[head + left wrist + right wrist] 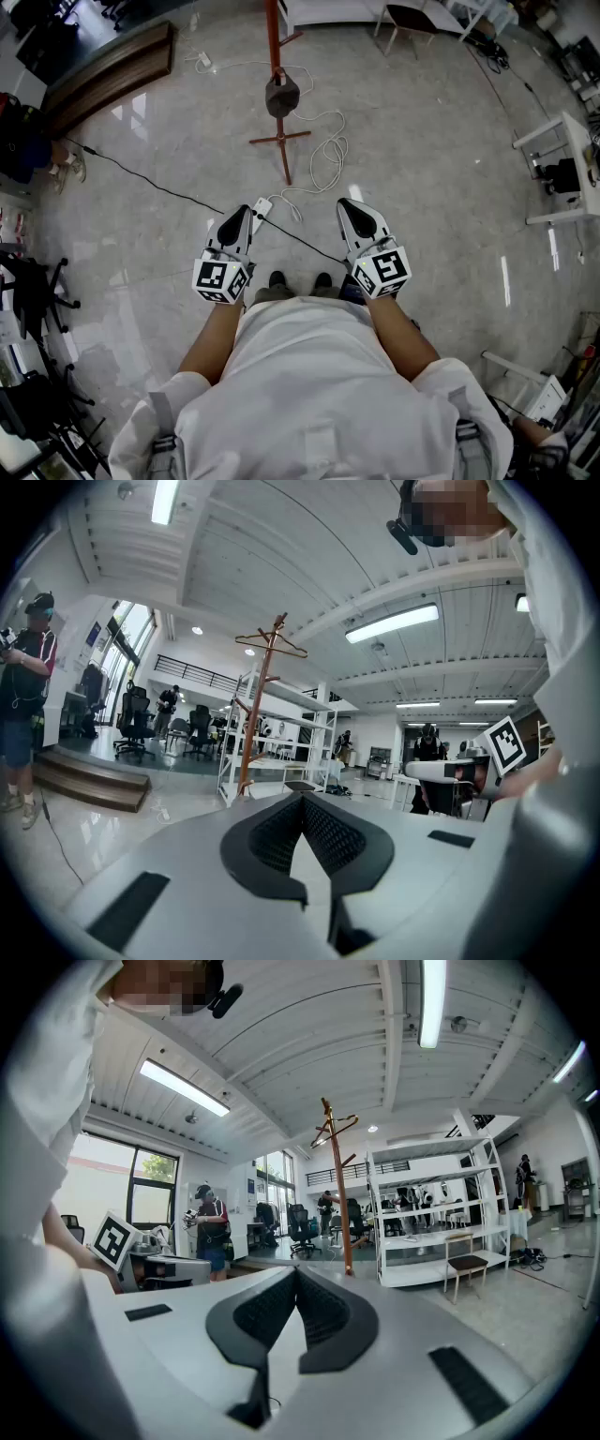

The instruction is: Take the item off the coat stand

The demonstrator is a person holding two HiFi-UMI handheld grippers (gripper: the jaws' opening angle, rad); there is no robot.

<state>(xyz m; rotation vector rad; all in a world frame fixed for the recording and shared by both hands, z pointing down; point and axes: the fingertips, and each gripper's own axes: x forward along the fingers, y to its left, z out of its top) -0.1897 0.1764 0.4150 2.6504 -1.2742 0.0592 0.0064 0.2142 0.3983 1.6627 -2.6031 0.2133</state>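
Note:
A red-brown coat stand (276, 56) rises from its cross-shaped foot (281, 139) on the shiny floor ahead of me. A dark rounded item (281, 96) hangs on its pole. Seen from the grippers, the stand (258, 724) (338, 1194) carries a hanger (274, 647) (335, 1131) at its top; the dark item is hidden there. My left gripper (245, 214) (302, 799) and right gripper (346, 204) (295, 1274) are held side by side at waist height, well short of the stand. Both are shut with nothing in them.
A white cable (323, 155) and a power strip (262, 206) lie on the floor between me and the stand, crossed by a black cable (159, 186). A wooden platform (108, 66) is far left, white tables (567, 159) right. White shelving (436, 1208) and a chair (466, 1265) stand behind.

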